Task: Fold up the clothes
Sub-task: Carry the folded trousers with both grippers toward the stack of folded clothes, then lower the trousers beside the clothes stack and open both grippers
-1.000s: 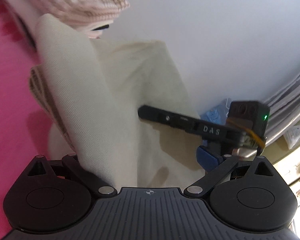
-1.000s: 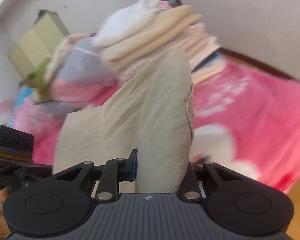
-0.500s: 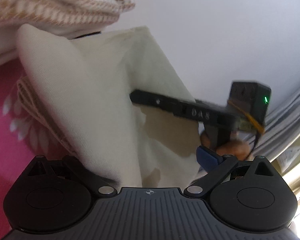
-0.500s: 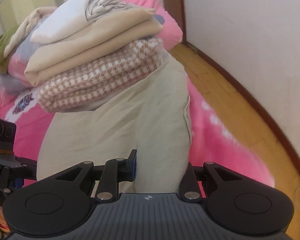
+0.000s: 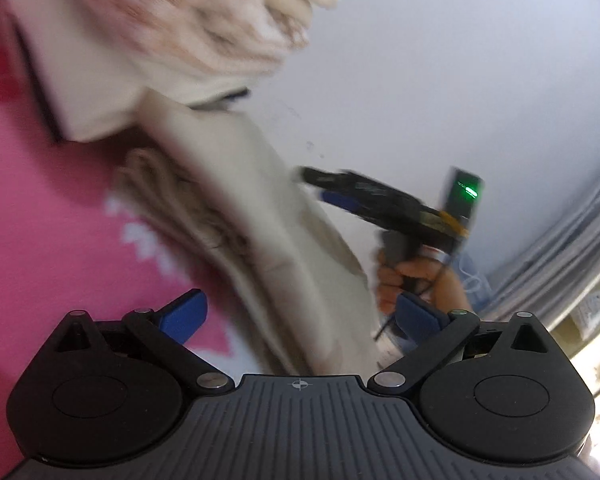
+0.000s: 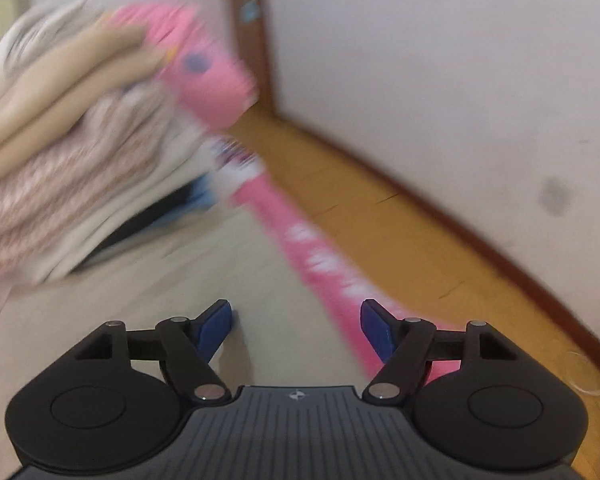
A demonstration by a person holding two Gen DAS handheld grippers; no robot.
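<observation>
Your two claws hang over a pink bed [image 5: 40, 208] where a cream garment [image 5: 268, 216] lies folded in a long, soft band in front of a stack [image 5: 172, 40] of folded clothes, its far end just under or against the stack; blur hides which. Your left claw [image 5: 300, 316] stands wide, blue pads clear on either side of the cloth and pressing on nothing. Your right claw [image 6: 296, 324] is opening, the cream cloth [image 6: 260, 264] lying below its spread pads with nothing gripped; in the left view the right claw [image 5: 328, 188] points at the garment's far edge, your hand [image 5: 412, 276] on its handle. Expect the garment to handle light and limp: a woven cotton look, no stiffness, layers that will slide over one another and sag wherever unsupported. It will not break, but a one-sided pinch would likely drag the fold open. Best to take it at the two corners of one short end, or along the thick folded edge, catching all layers at once, with the claws apart so the band stays flat. No brand, label or tag on the cloth can be read. Blurred print shows on the pink bed sheet [image 6: 324, 264] and on the right claw's arm, neither legible; a green lamp [image 5: 470, 192] glows on its camera block.
</observation>
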